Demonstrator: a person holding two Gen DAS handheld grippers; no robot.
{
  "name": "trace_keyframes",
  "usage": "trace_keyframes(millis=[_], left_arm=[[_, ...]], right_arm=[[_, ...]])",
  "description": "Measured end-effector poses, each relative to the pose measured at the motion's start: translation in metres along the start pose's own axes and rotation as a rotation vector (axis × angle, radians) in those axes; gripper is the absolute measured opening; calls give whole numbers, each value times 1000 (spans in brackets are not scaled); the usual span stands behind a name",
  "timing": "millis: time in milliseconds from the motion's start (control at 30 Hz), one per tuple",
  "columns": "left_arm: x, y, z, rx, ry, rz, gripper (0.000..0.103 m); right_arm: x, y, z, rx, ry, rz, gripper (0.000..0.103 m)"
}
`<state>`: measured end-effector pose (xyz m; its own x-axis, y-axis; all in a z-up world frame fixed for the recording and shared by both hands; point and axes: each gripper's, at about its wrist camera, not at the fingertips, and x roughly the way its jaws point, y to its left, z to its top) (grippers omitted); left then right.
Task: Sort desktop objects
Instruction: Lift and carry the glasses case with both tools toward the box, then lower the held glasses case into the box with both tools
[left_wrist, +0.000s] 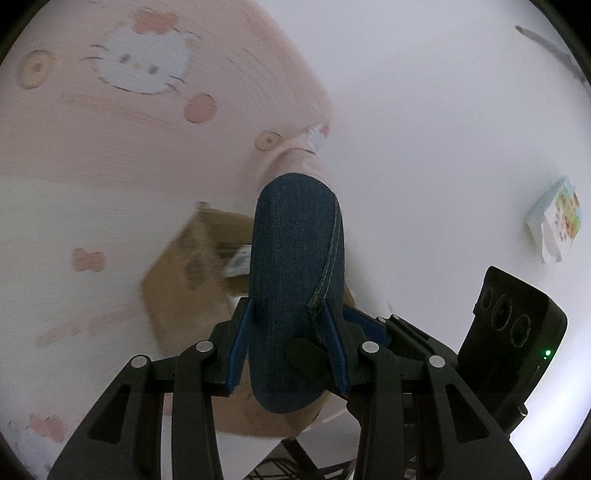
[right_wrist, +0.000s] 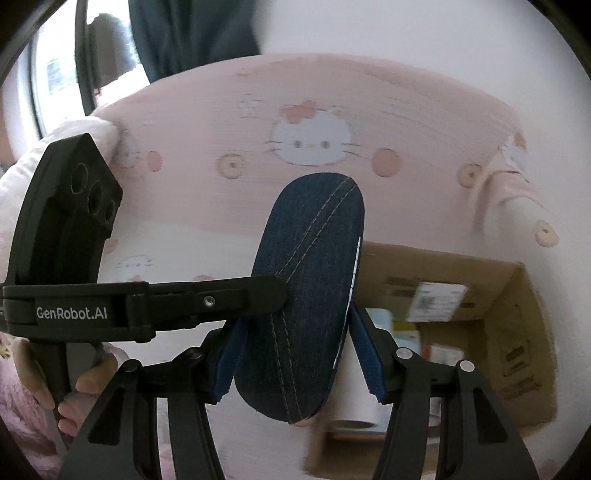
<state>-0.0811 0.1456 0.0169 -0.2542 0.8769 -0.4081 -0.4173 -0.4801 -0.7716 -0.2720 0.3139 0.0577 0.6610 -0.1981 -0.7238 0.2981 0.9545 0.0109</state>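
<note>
Carrying the denim case (right_wrist: 306, 306) above the pink bed (right_wrist: 332, 122) toward the cardboard box (right_wrist: 517, 332), both grippers, left gripper (left_wrist: 288, 343) and right gripper (right_wrist: 299, 354), pinching it between their fingers; next, lowering it inside and releasing.

The left gripper (left_wrist: 288, 332) points slightly downward, its blue-padded fingers (left_wrist: 238, 347) pressed on either side of a denim case (left_wrist: 295, 273) held upright between them. The right gripper (right_wrist: 295, 354) tilts more steeply down — its own blue pads (right_wrist: 364, 354) flank the same case, touching its sides. In the right wrist view the left gripper reaches in from the left edge, one black finger laid across the case, and a hand (right_wrist: 70, 384) wraps its handle — fingers curled round.
</note>
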Motion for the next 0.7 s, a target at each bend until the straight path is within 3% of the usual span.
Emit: trace_keyframes(millis=[267,400,433,600,700], left_arm=[[86,-47,29,103,132,-39,41],[123,-58,28,103,187,-41,41],[131,-59,26,102,197,-39,41],[162,-53,7,61,260,-21,41],[187,-44,-2,28,329,28,41]], right_arm=[[-12,-80,3,142,24,-133,55],[-12,-112,-2,211,58,-198,54],[-11,-117,-4,300,65,-258,54],[1,-147,-20,349,143,-269,54],[16,-157,-30,322,229,-272,55]])
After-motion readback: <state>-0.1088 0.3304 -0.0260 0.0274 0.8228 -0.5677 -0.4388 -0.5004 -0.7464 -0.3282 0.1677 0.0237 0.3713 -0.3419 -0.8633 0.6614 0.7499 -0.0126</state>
